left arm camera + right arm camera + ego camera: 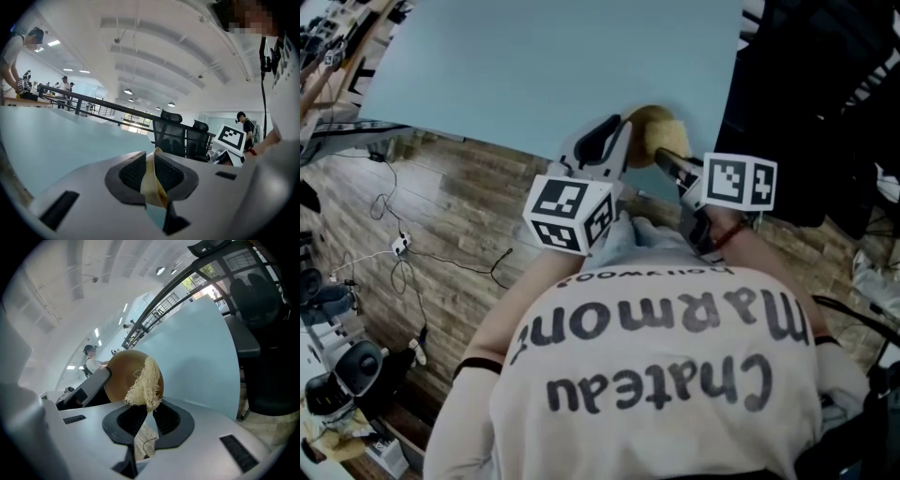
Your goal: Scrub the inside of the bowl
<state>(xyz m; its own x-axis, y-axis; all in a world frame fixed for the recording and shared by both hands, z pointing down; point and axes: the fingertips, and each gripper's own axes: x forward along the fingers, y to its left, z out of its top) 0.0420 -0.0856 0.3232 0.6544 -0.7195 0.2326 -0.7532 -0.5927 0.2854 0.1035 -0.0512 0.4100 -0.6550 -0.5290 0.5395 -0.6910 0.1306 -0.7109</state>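
Observation:
A brown bowl (662,134) is held in the air over the near edge of the pale blue table (553,66). My left gripper (619,142) is shut on the bowl's rim, which shows as a thin cream edge (152,180) between the pads. In the right gripper view the bowl (126,373) is seen from outside, with a cream fibrous scrubber (145,383) lying against it. My right gripper (146,416) is shut on the scrubber's lower end. The bowl's inside is hidden in every view.
Below the table lies a wooden floor with cables (441,253). Black office chairs (180,136) stand beyond the table's right end, and dark furniture (806,103) fills the upper right. Equipment (337,375) stands at the lower left. People stand far off (14,56).

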